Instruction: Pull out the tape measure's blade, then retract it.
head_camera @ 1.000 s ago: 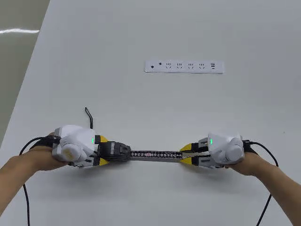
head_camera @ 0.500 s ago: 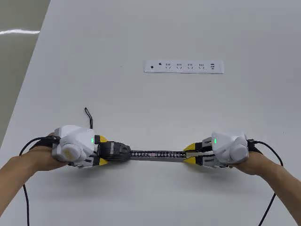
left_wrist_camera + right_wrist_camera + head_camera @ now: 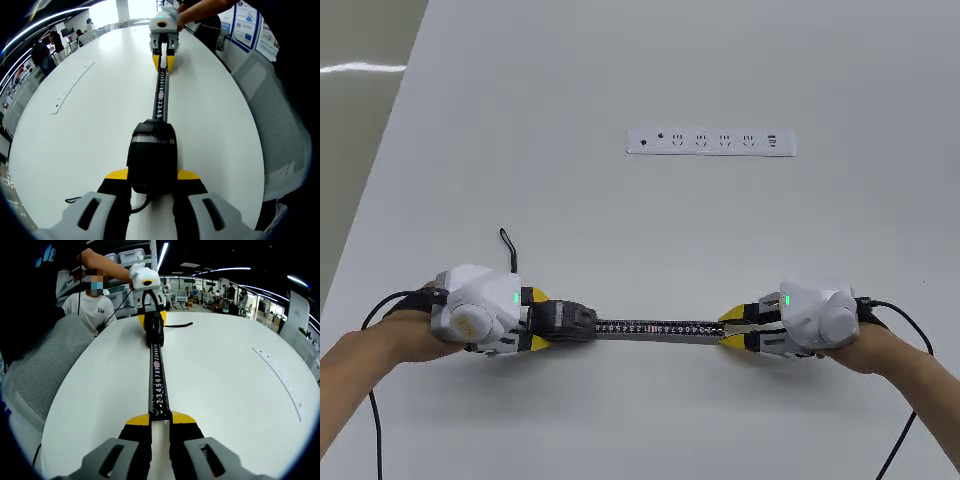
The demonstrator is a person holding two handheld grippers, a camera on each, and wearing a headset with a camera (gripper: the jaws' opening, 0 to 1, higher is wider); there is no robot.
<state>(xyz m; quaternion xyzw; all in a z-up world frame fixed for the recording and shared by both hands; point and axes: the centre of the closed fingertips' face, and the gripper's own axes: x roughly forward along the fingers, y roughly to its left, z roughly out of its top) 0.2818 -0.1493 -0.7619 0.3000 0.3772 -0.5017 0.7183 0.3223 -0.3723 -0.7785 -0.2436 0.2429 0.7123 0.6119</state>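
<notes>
A black tape measure case [image 3: 563, 321] [image 3: 152, 154] lies low on the white table [image 3: 650, 230], held between the yellow-tipped jaws of my left gripper [image 3: 542, 322] [image 3: 152, 176]. Its numbered blade [image 3: 658, 328] [image 3: 160, 96] [image 3: 156, 382] runs out to the right. My right gripper [image 3: 732, 328] [image 3: 160, 419] is shut on the blade's end. In the right gripper view the case [image 3: 154, 329] sits far along the blade with the left gripper [image 3: 147, 315] behind it. A black wrist strap [image 3: 507, 245] trails from the case.
A white power strip [image 3: 711, 142] lies flat at the table's far middle. Black cables [image 3: 372, 420] trail from both grippers toward the near edge. A mesh chair [image 3: 280, 130] stands beside the table, and a person sits beyond it [image 3: 92, 305].
My right gripper has moved to the right with the blade's end, drawing more blade out. The left gripper and the case have stayed put.
</notes>
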